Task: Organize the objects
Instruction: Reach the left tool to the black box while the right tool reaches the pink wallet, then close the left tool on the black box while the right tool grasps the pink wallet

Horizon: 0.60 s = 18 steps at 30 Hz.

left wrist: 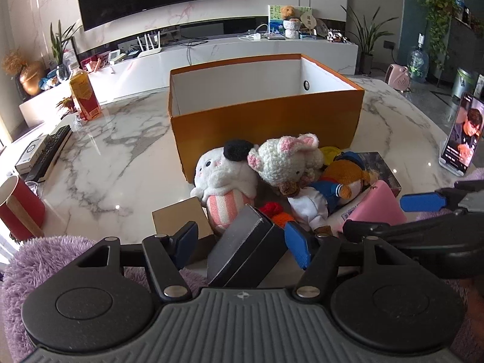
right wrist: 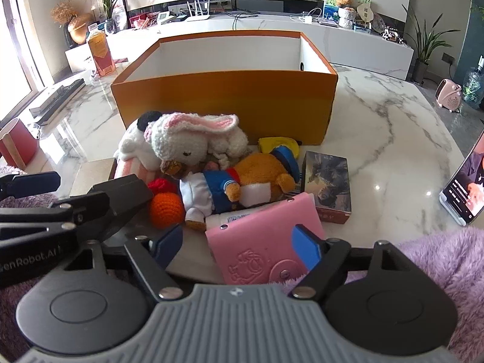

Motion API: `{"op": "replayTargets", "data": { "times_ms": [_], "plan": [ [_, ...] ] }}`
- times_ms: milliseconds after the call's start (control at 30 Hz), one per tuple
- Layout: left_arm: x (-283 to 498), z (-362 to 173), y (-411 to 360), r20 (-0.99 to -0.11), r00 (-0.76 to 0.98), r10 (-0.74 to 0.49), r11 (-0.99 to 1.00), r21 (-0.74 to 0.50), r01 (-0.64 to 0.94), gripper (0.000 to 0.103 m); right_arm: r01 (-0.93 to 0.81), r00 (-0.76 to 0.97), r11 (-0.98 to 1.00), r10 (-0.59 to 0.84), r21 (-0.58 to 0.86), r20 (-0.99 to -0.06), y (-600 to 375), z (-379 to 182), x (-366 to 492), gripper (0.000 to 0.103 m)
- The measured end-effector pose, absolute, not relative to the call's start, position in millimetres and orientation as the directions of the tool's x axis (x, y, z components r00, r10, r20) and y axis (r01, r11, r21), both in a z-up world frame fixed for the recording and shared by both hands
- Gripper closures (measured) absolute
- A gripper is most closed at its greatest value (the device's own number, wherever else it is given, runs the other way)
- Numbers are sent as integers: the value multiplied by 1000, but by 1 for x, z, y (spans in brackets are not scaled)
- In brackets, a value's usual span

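From the left wrist, the left gripper [left wrist: 242,242] stands wide apart around a dark box [left wrist: 245,242] that lies tilted between its blue fingers; neither pad seems to press it, so I judge it unheld. At twelve o'clock the orange box [left wrist: 266,121] sits open, and what shows of its white inside is bare. The toys crowd against its near wall: a white plush [left wrist: 222,178] at eleven o'clock and a knitted rabbit [left wrist: 284,163] at one o'clock. If the fingers close on the slanted dark box off-centre, it may twist out and knock the plush aside.

From the right wrist, the right gripper [right wrist: 242,248] is also spread wide, straddling a pink case [right wrist: 266,242] at twelve o'clock, with no grip visible. The case rests partly on a white packet and against a brown bear [right wrist: 263,178] in a blue sailor suit. An orange ball [right wrist: 167,208] lies at eleven o'clock, close to the other tool's arm. Lifting the case could drag the packet, and either arm could set the ball rolling off the table [right wrist: 393,127].
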<state>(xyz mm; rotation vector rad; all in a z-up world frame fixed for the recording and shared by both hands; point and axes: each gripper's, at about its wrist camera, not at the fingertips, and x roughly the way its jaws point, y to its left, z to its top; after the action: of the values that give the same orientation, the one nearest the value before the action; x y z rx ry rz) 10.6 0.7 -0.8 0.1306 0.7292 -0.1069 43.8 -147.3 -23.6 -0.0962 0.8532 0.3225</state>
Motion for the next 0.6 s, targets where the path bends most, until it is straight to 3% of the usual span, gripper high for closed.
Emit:
{"op": "replayTargets", "data": {
  "times_ms": [233,533,600],
  "plan": [
    [10,-15,-15,-692,718,-73,961,143,236,27,-293,595,955,226,54,-771,-155,-30,51,26],
    [10,-33,-27,-727,685,-41,924,234,303,27,-285,557,958,166,0,-814,-153,-53,56,18],
    [9,-38,-31,-730,683,-12,908,279,314,24,-293,545,956,156,-12,-824,-150,-59,60,14]
  ]
}}
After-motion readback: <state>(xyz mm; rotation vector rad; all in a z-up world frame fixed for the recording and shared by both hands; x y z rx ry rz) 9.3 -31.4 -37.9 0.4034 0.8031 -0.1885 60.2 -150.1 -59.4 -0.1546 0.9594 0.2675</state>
